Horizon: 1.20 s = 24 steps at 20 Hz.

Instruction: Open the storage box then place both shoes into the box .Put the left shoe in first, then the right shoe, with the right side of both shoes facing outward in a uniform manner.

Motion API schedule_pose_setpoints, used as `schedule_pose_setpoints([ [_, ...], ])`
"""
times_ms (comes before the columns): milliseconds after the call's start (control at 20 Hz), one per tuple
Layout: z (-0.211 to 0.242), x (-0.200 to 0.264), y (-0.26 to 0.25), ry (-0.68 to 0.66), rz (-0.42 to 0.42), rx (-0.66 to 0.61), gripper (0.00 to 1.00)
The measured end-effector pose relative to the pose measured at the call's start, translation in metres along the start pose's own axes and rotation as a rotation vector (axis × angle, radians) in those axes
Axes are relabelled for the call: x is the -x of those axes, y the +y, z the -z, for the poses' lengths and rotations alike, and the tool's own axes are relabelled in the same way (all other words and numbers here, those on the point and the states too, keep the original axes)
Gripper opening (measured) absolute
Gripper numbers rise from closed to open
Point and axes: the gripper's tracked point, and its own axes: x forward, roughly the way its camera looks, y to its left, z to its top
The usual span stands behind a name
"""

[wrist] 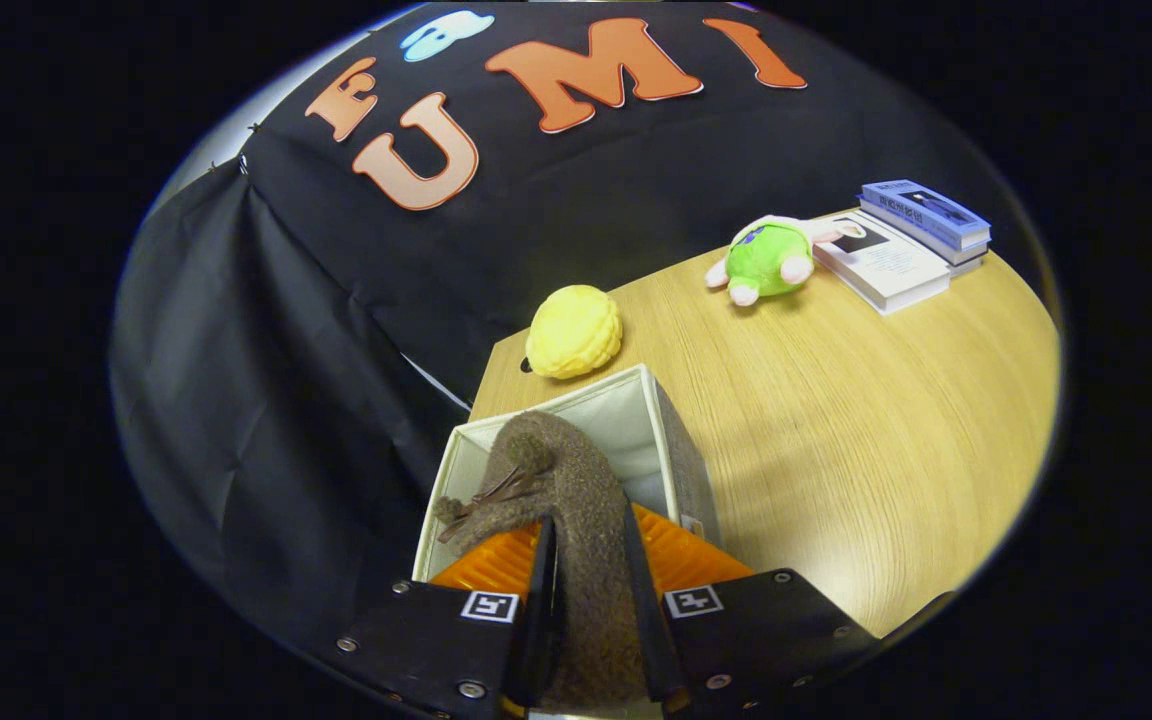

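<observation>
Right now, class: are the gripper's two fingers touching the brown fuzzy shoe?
Touching. The gripper view shows the gripper with both fingers pressed against the brown fuzzy shoe from either side, no gap, holding it above the open storage box.

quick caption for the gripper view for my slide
Gripper shut on a brown fuzzy shoe, held over the open storage box on a wooden table.

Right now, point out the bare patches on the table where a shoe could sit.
Bare wood lies between the white fabric box, green plush toy and books. It is crowded at the box, where the fingers grip the brown fuzzy shoe.
</observation>
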Motion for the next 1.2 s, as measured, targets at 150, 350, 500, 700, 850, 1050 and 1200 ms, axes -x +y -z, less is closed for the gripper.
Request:
schedule_pose_setpoints([
  [150,-0.017,0.015,-0.003,-0.048,-0.034,-0.029,0.49],
  [350,-0.039,0.041,-0.011,-0.119,-0.082,0.024,0.56],
  [500,-0.052,0.061,-0.026,-0.184,-0.109,0.087,0.65],
  [700,-0.083,0.092,-0.047,-0.355,-0.111,0.189,0.79],
  [850,-0.1,0.113,-0.068,-0.469,-0.096,0.25,0.83],
  [1050,-0.127,0.156,-0.094,-0.63,-0.075,0.292,0.88],
  [1200,-0.148,0.192,-0.114,-0.749,-0.049,0.299,0.88],
])
